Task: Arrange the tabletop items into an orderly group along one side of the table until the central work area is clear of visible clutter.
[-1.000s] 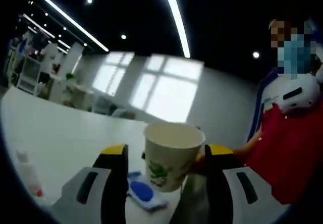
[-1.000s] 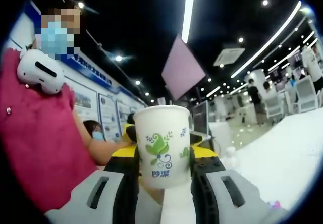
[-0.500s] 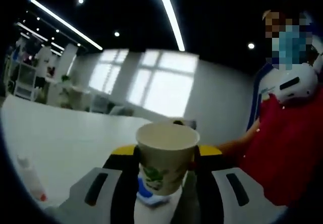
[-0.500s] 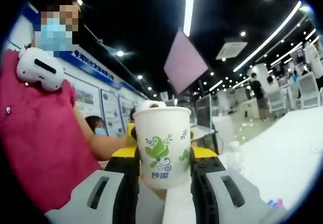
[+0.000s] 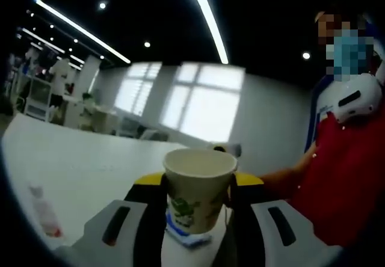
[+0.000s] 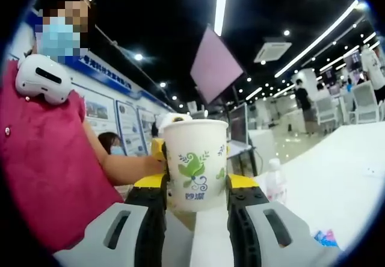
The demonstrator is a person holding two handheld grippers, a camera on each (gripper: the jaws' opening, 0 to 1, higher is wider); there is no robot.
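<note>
The left gripper (image 5: 195, 204) squeezes a paper cup (image 5: 198, 186) between its jaws, with a small bottle (image 5: 45, 210) off to its left on the white table (image 5: 84, 165). The right gripper (image 6: 195, 198) squeezes another paper cup (image 6: 195, 165) with green leaves, and a clear bottle (image 6: 275, 180) stands to its right.
</note>
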